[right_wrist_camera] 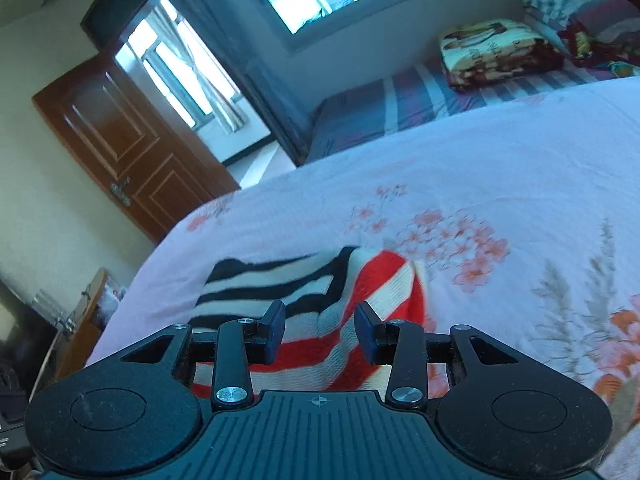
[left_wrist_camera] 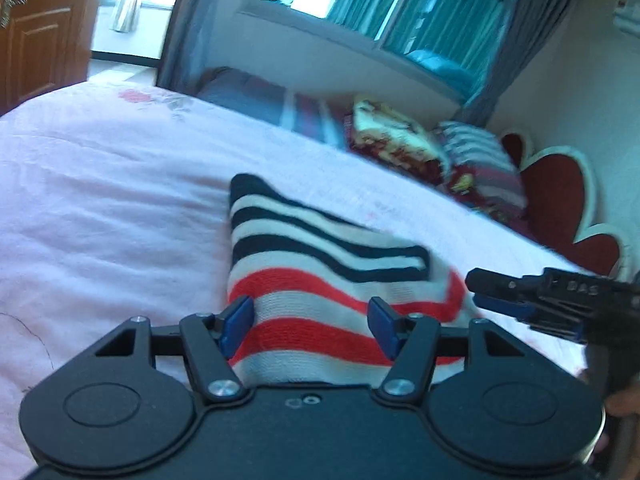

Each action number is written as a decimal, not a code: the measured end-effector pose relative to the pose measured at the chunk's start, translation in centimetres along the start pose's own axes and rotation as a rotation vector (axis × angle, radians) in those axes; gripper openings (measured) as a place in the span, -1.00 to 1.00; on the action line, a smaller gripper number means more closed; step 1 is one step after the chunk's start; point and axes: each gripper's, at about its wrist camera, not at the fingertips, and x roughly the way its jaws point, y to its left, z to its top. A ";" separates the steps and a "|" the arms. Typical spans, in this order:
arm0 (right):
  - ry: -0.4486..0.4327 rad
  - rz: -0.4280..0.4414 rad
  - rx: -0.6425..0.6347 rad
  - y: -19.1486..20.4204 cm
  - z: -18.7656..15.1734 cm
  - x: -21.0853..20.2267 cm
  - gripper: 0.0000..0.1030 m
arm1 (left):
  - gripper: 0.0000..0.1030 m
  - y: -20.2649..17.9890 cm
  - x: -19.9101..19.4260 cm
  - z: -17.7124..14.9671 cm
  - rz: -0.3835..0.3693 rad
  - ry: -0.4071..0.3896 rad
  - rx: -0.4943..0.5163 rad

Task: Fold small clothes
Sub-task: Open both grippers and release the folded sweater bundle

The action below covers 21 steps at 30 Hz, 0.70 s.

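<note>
striped knit garment [left_wrist_camera: 320,264] is lying on the pink bedspread [left_wrist_camera: 100,208] of the bed, already doubled over itself: the part with black and white stripes is sitting on top of the part with red and white stripes. it looks like a small sweater, but i cannot say for sure.

left tongs [left_wrist_camera: 312,326] are hovering over the near red-striped edge with the fingers apart, and no cloth is between them. right tongs [right_wrist_camera: 320,332] are standing apart as well, above the near edge of the garment, holding nothing. in the left wrist view the right tool is coming in from the right side, just beside the red-striped corner of the garment, and i cannot tell if it is touching the cloth.

i am judging that the person is between two folds: one fold is made, and both tongs are free for the next grip. the next move is probably calling for each pair of tongs to go down on the near edge, one on each corner, to close on both layers together, and to carry the edge over evenly so the top layer is not sliding off. the knit looks thick and soft, so a shallow pinch may be slipping.
</note>
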 end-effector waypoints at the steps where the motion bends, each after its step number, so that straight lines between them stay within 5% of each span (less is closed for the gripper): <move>1: 0.020 -0.030 -0.015 0.0 -0.3 0.9 -0.24 | 0.20 0.1 0.7 -0.2 0.027 0.016 0.011; 3: 0.069 -0.098 -0.043 -1.1 -1.1 2.6 -0.32 | 0.34 0.7 1.6 -0.5 0.043 0.049 -0.005; 7: 0.036 -0.103 -0.048 -0.9 -1.9 0.8 -0.33 | 0.25 1.3 0.5 -0.8 0.032 0.048 -0.071; 16: -0.006 -0.077 -0.095 3.7 -8.6 -7.7 -0.33 | 0.25 -0.8 -6.2 -4.9 -0.016 0.009 0.082; 21: 0.015 -0.213 -0.057 2.7 -12.3 -7.3 -0.33 | 0.33 -1.5 -5.6 -6.6 0.031 0.015 0.166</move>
